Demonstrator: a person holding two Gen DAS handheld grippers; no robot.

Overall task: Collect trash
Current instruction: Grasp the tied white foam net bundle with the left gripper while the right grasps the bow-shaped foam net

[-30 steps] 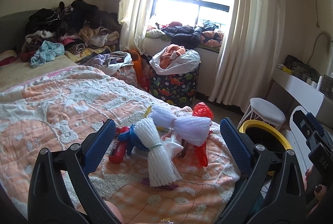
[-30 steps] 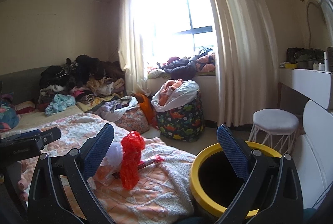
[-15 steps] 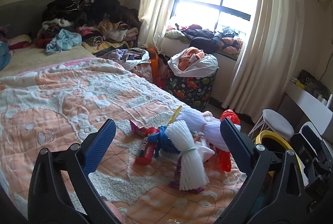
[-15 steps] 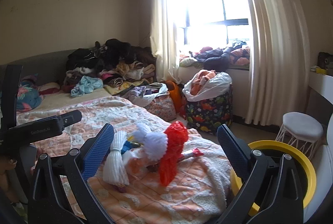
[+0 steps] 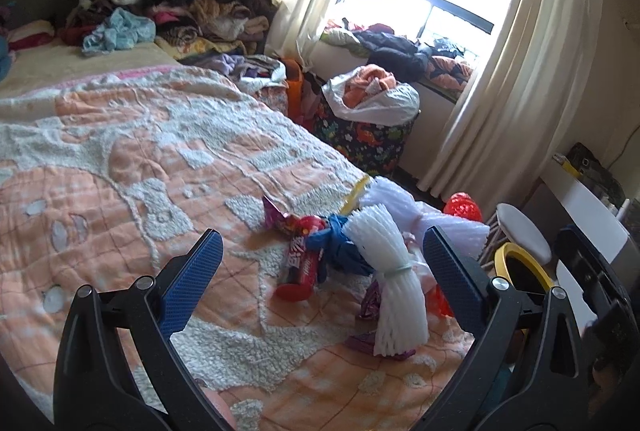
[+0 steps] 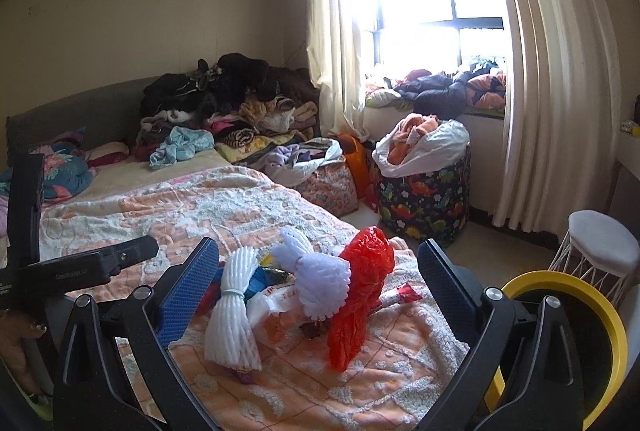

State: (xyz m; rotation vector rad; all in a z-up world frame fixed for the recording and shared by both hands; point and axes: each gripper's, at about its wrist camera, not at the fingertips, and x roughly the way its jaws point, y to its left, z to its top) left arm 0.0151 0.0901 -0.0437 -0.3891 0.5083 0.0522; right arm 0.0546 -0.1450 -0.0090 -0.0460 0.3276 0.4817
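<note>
Blue, finely dimpled pads line both tools: the left gripper (image 5: 322, 281) and the right gripper (image 6: 318, 289) each hang with their black fingers spread wide, holding nothing, above the foot of the bed. Under them lies the quilted blanket (image 5: 132, 167), peach squares broken by nubbly white tufted patches, and the trash sits heaped on its near corner. Closest in that heap is a white foam net sleeve (image 5: 394, 285), ribbed and cinched at the middle by a pale band so that it flares at both ends. Touching it on the blanket are a red snack tube (image 5: 301, 265) lying on its side, a crumpled blue bag (image 5: 340, 249) and a second, fluffier foam net (image 6: 320, 279). A crinkled red plastic bag (image 6: 360, 291) leans against that second net. Just off the blanket's corner stands a round bin with a glossy yellow rim (image 6: 560, 281). Farther beyond the blanket is a soft dinosaur-print hamper (image 6: 424, 199), then a piled heap of clothes (image 6: 224, 99).
</note>
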